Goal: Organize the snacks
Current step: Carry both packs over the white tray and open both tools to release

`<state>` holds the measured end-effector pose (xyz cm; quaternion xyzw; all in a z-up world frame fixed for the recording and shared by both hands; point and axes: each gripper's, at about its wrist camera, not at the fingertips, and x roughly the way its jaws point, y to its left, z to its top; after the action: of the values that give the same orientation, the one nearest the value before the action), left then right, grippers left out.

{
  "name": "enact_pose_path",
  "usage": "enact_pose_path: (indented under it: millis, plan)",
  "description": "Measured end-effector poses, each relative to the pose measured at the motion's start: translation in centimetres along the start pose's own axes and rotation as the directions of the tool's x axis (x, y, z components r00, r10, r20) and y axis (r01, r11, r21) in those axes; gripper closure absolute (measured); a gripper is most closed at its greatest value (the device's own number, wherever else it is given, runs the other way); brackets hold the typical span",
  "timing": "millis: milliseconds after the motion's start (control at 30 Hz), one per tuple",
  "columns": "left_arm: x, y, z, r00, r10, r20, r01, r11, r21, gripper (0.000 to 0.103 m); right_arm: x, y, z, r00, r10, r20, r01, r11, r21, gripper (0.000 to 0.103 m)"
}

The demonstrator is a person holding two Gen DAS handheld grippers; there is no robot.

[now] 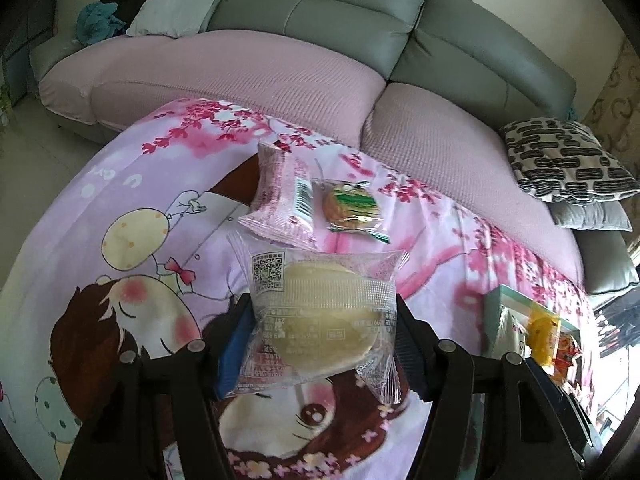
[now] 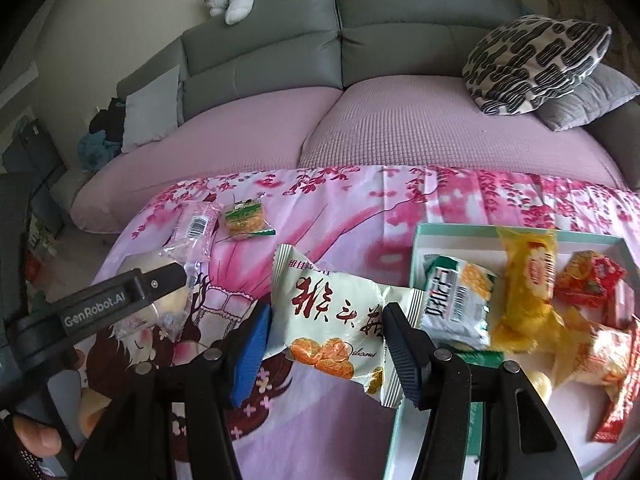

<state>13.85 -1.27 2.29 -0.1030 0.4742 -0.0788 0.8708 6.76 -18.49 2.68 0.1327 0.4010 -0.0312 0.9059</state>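
Both of your grippers carry a wrapped snack above the cartoon cloth [image 1: 132,200].

Left wrist view: your left gripper [image 1: 324,332] clamps a clear-wrapped pale round cake [image 1: 324,312], long axis crosswise between the pads. Right wrist view: your right gripper [image 2: 324,332] pinches a cream snack packet [image 2: 336,320], long axis slanting down-right, just beside the teal-rimmed box [image 2: 520,236].

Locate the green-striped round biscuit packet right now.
The green-striped biscuit packet lies on the cartoon tablecloth at the far side near the sofa, immediately right of the pink packet; in the right wrist view it sits upper left.
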Motion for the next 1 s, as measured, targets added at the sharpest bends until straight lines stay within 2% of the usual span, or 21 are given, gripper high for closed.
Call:
enact_pose_path:
  millis: [267,467,767,1000]
  plan:
    - [-2.0,-3.9,-0.8,0.995,-0.091,0.028,0.089,0.994,0.059,0.036,-3.0,-2.5,-0.5,0.998,-0.038,0.040,0.036,0.998,0.053,0.043]
    - [-2.5,-7.6,-1.9,0.988,-0.152,0.015,0.148,0.980,0.131,0.036,-5.8,-7.2,-0.5,0.988,-0.129,0.083,0.117,0.983,0.141,0.043]
    - [-2.6,-14.6,-5.2,0.971,-0.234,-0.051,0.239,0.930,0.280,0.036,-9.8,-15.8,-0.9,0.954,-0.280,0.104,0.237,0.921,0.309,0.043]
    - [-2.0,-18.9,-8.1,0.962,-0.248,-0.111,0.271,0.893,0.360,0.036,-12.2,-21.2,-2.4,0.925,-0.371,0.083,0.308,0.858,0.411,0.043]
